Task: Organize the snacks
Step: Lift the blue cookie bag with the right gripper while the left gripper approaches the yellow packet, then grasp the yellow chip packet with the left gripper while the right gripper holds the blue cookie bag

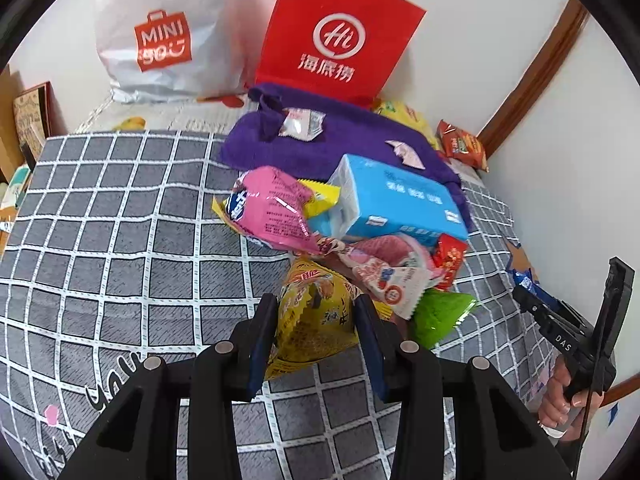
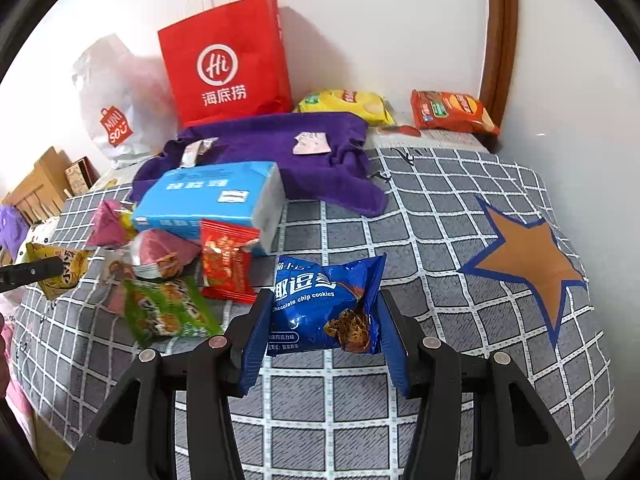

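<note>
Snacks lie heaped on a grey checked cloth (image 2: 420, 208) that covers what may be a bed or a table; which it is cannot be told. The heap sits around a blue tissue pack (image 1: 394, 200), with a pink packet (image 1: 276, 210) at its nine o'clock, a red sachet (image 2: 228, 266) and a green packet (image 2: 168, 312) toward six o'clock. Two crisp bags, a yellow one (image 2: 348, 104) and an orange one (image 2: 452, 112), lie apart by the wall at about one o'clock from the heap, which looks like a sorted group already begun. A red paper bag (image 2: 226, 64) and a white shopping bag (image 1: 164, 36) stand against the wall at twelve o'clock, behind a purple towel (image 2: 264, 144), probably where the snacks came from or will go. The left hand-held gripper (image 1: 316, 320) has its jaws drawn in on a yellow snack packet (image 1: 316, 320), pads pressing its crinkled sides at the near edge of the heap. The right hand-held gripper (image 2: 324, 312) pinches a blue chocolate chip cookie packet (image 2: 324, 304) by both side edges, apparently lifted just clear of the cloth. Each packet seems gripped across its width so that the soft wrapper does not slip out.
</note>
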Motion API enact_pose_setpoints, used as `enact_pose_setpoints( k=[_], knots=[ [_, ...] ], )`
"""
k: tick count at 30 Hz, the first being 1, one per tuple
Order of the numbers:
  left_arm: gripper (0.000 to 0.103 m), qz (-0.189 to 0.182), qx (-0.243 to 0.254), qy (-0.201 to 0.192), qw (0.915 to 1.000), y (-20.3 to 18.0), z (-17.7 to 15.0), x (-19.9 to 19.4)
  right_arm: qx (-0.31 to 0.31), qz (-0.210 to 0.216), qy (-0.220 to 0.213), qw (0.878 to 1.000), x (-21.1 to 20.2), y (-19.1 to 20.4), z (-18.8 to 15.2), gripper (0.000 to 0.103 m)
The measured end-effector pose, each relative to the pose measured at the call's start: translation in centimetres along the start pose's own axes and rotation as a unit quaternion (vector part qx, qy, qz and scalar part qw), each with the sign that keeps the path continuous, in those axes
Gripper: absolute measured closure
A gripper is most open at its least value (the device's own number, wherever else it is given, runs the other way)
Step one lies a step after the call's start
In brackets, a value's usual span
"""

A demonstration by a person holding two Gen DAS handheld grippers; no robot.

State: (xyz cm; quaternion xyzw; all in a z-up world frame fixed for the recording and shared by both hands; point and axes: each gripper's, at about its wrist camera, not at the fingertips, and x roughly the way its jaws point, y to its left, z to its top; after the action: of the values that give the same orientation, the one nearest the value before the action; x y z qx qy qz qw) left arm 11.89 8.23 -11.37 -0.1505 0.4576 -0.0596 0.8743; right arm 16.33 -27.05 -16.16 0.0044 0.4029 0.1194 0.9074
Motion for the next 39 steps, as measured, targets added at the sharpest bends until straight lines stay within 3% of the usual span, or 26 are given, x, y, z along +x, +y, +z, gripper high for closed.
enact_pose_setpoints(
  k=[20,39],
  knots=[
    [0.066,-0.031,0.023,-0.039,0.9985,-4.1,1.8,-3.0,-0.013,0.012,-0.041,0.999,-4.7,2.6,3.2,0.052],
    [0.066,-0.045,0.029,-0.049,0.9974,-7.0,7.8,-1.1,-0.019,0.032,-0.064,0.997,-3.2,3.7,9.7,0.052]
  ],
)
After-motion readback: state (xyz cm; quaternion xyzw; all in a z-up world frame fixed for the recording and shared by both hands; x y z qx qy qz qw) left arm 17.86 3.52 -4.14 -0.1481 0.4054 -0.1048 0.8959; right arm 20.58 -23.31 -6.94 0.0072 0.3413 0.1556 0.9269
